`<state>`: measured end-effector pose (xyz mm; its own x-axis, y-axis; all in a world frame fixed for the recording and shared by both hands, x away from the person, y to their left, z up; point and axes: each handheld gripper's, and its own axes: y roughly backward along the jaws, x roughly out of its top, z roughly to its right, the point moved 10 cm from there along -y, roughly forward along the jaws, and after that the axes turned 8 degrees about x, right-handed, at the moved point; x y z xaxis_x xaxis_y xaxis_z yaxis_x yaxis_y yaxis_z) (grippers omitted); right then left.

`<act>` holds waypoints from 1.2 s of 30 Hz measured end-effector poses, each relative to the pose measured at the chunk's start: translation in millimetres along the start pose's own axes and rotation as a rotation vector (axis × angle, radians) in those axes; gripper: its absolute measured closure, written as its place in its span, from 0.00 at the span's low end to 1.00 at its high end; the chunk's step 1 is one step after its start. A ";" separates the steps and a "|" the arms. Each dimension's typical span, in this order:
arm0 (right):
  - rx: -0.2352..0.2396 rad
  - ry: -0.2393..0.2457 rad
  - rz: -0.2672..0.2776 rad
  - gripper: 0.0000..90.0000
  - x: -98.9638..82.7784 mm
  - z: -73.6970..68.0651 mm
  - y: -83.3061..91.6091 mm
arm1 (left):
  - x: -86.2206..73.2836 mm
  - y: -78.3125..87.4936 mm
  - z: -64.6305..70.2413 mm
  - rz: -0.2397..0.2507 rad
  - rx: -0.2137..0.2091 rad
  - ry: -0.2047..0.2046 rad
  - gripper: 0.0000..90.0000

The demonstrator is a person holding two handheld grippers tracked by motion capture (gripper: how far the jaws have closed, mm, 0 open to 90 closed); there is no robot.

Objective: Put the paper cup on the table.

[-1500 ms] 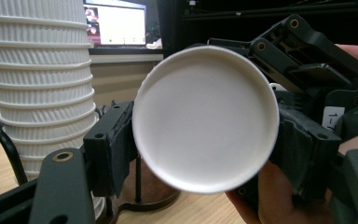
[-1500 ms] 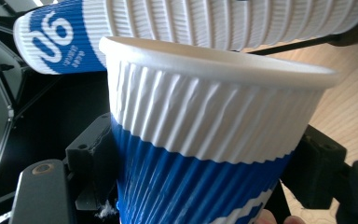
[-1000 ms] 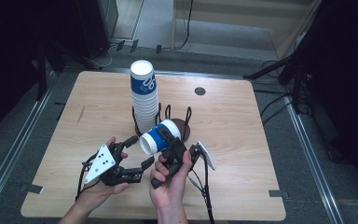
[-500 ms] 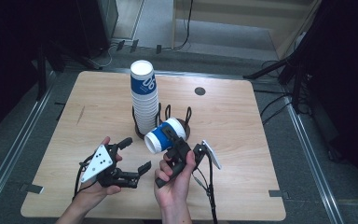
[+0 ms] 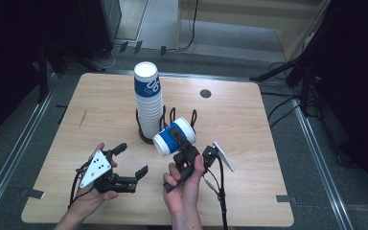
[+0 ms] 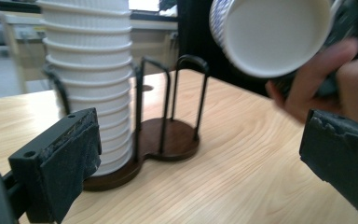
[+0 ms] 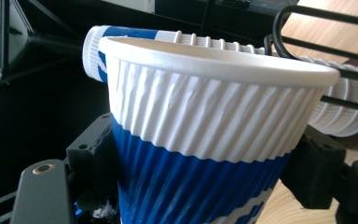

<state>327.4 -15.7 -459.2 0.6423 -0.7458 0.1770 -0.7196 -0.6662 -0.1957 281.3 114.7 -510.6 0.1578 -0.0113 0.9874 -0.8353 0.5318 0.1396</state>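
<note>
A blue and white ribbed paper cup lies tilted in the air, mouth toward the lower left, with my right gripper shut on its blue wall. In the right gripper view the cup sits between both jaws. My left gripper hovers left of it, open. Its jaws have just been opening, and nothing is between them. From the left gripper view the cup's white mouth hangs at the upper right. A tall stack of like cups stands in a dark wire holder.
The wooden table has a small dark hole at the back right. The holder's second bay stands beside the stack. A cable trails from the right gripper toward the front edge. Dark floor and stands surround the table.
The left gripper's jaws have spread wide and drawn back a little from the cup's mouth toward the lower left. The right gripper keeps its hold on the cup, shifted slightly.
</note>
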 end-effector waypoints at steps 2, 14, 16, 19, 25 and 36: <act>-0.006 0.044 -0.011 0.25 0.3 -2.5 -0.8 | -2.9 1.3 -5.2 -0.007 0.018 -0.015 0.00; -0.032 0.209 -0.021 0.25 7.7 -11.2 1.4 | -22.8 8.6 -43.2 -0.060 0.121 0.001 0.00; -0.049 0.258 -0.020 0.25 9.3 -10.9 1.9 | -25.2 11.0 -51.2 -0.070 0.145 0.008 0.00; -0.059 0.288 -0.023 0.25 10.8 -10.3 2.9 | -27.5 15.0 -59.1 -0.076 0.165 0.011 0.00; -0.095 0.413 -0.027 0.25 17.4 -11.3 6.4 | -34.8 26.8 -83.2 -0.099 0.220 0.042 0.00; -0.159 0.612 -0.052 0.25 29.2 -17.3 11.0 | -48.0 38.5 -109.5 -0.134 0.278 0.076 0.00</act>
<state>333.6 -44.7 -439.5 0.4445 -0.5449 0.7110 -0.7522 -0.6581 -0.0341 299.2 228.5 -560.7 0.3062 0.0037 0.9520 -0.9148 0.2780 0.2932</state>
